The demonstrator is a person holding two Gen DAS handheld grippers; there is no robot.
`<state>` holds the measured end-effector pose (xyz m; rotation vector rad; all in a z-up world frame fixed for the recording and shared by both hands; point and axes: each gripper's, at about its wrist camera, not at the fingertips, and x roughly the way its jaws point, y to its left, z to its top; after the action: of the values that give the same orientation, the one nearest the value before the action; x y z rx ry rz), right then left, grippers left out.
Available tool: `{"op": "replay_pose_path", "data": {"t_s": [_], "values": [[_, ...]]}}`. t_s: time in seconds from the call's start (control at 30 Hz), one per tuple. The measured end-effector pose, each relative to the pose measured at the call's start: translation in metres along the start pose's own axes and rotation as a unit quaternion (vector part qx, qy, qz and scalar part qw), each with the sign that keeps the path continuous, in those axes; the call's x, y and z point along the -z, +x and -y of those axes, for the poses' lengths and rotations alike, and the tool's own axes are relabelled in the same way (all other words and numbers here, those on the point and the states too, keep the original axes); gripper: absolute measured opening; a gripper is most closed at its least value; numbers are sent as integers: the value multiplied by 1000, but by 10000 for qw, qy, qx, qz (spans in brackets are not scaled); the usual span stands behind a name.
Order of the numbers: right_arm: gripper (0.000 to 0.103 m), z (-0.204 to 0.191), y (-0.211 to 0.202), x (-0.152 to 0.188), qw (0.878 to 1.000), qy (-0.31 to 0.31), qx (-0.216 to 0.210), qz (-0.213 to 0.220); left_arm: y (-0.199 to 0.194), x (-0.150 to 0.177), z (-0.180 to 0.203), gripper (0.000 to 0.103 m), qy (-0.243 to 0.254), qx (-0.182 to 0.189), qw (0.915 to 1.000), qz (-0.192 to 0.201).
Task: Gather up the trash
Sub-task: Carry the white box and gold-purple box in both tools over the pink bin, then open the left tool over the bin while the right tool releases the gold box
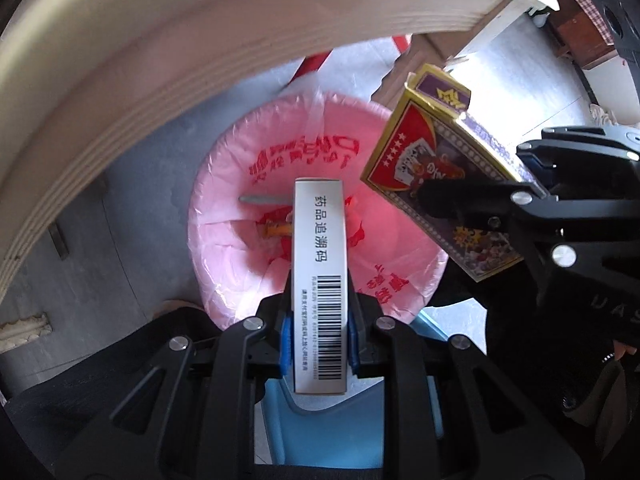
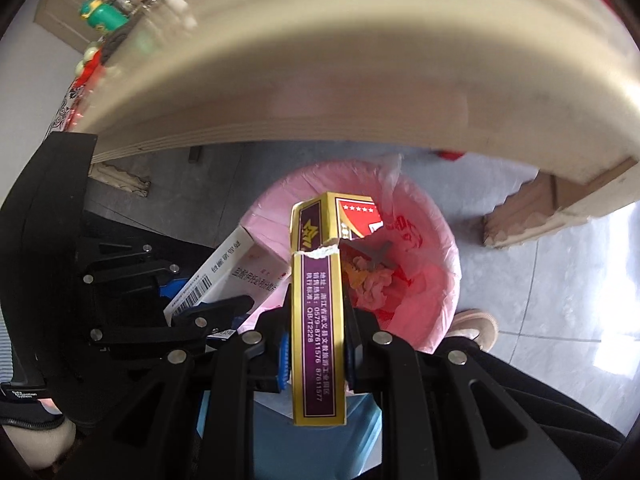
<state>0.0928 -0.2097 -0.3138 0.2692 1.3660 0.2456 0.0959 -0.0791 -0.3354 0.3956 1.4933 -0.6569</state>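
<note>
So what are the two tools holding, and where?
Left tool pinches the white medicine box near its barcode end. Right tool pinches the purple-gold card box across its lower half.

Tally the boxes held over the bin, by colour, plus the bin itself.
White box, in the left claw: 1
Purple-and-gold box, in the right claw: 1
Pink-lined bin: 1
Total: 3
</note>
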Motion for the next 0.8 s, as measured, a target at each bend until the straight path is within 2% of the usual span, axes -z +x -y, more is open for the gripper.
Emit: {"op": "replay_pose_path", "data": {"t_s": [0.17,0.33,0.47,0.63,0.8], "values": [[20,14,27,0,9995,233,-22,-233,22,-9,-10,21,-231,53,9995,-185],[20,20,45,-1,9988,272,54,-395,47,-11,-11,21,-243,-3,9988,-420],[20,24,61,1,9982,281,31,-531,56,-15,-17,21,-336,46,9981,-522],[20,26,74,2,9974,296,-5,-659,68,-16,-20,21,-408,-64,9967,-700],[20,30,80,0,9970,337,-49,-698,68,-18,-20,21,-402,-80,9967,-695]]}}
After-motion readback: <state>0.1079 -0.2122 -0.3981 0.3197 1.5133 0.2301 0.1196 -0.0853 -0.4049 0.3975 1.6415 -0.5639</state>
